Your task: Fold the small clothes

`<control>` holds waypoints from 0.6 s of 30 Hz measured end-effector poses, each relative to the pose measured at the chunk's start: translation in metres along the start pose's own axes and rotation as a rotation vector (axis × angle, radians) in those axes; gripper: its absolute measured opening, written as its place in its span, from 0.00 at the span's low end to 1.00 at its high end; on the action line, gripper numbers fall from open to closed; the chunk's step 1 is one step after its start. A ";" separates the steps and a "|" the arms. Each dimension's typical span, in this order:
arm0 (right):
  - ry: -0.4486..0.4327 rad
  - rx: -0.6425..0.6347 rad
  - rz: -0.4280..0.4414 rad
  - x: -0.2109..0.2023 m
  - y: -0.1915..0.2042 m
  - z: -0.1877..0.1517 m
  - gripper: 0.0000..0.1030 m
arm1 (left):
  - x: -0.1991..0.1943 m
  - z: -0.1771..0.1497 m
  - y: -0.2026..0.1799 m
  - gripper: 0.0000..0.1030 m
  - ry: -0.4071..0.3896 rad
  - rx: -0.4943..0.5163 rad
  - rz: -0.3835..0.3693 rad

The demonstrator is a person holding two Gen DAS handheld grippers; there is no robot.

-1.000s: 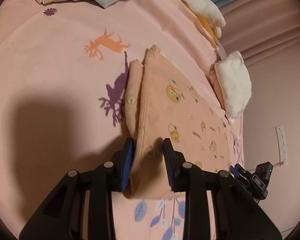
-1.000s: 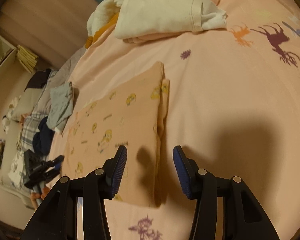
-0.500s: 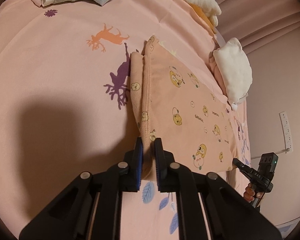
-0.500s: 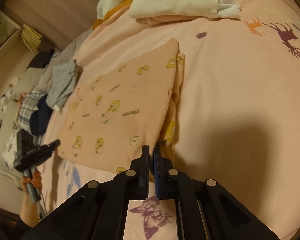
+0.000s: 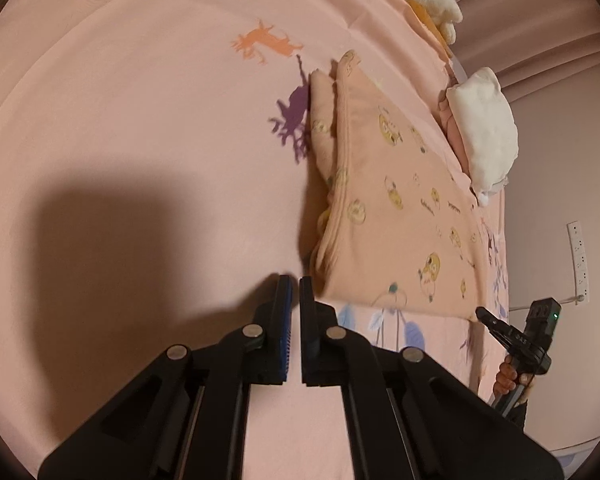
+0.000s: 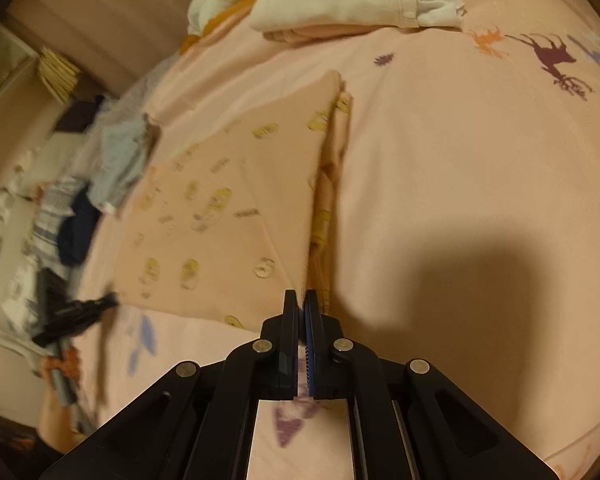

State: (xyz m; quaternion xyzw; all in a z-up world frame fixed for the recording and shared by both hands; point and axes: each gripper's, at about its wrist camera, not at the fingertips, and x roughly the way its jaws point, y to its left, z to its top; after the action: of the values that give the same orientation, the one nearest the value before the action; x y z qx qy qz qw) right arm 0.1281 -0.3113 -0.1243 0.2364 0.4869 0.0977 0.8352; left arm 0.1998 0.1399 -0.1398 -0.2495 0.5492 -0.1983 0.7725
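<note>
Pink bedsheet point(image 5: 140, 140) fills both views. Left gripper point(image 5: 294, 284) sits pressed together, empty, beside the folded cloth point(image 5: 400, 208); right gripper point(image 6: 301, 300) pinches its corner. Uneven pulling could undo the fold.

Pink animal-print bedsheet point(image 5: 140, 128); wall socket strip point(image 5: 579, 256); shelf with stacked papers point(image 6: 58, 74).

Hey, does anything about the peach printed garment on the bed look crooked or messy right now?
Mostly tidy: the peach garment lies flat on the pink bedsheet. One oddity is its folded edge, where an under layer sticks out past the top layer instead of lining up. The right-wrist view is blurred, so finer wrinkles cannot be judged.
</note>
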 end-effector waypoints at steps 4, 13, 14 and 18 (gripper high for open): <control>-0.063 -0.036 -0.020 -0.018 0.005 0.002 0.04 | -0.014 -0.002 -0.003 0.01 -0.039 0.028 0.031; -0.151 -0.175 -0.063 -0.012 0.051 0.021 0.17 | -0.002 0.019 -0.059 0.20 -0.126 0.170 0.097; -0.152 -0.184 -0.071 -0.007 0.054 0.024 0.21 | 0.004 0.021 -0.066 0.21 -0.126 0.182 0.098; -0.169 -0.204 -0.096 0.012 0.068 0.045 0.22 | 0.028 0.027 -0.088 0.21 -0.123 0.257 0.140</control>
State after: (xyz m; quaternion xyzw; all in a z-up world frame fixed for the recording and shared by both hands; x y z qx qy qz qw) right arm 0.1776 -0.2614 -0.0813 0.1340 0.4130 0.0862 0.8967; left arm 0.2316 0.0580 -0.1004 -0.1215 0.4870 -0.1970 0.8422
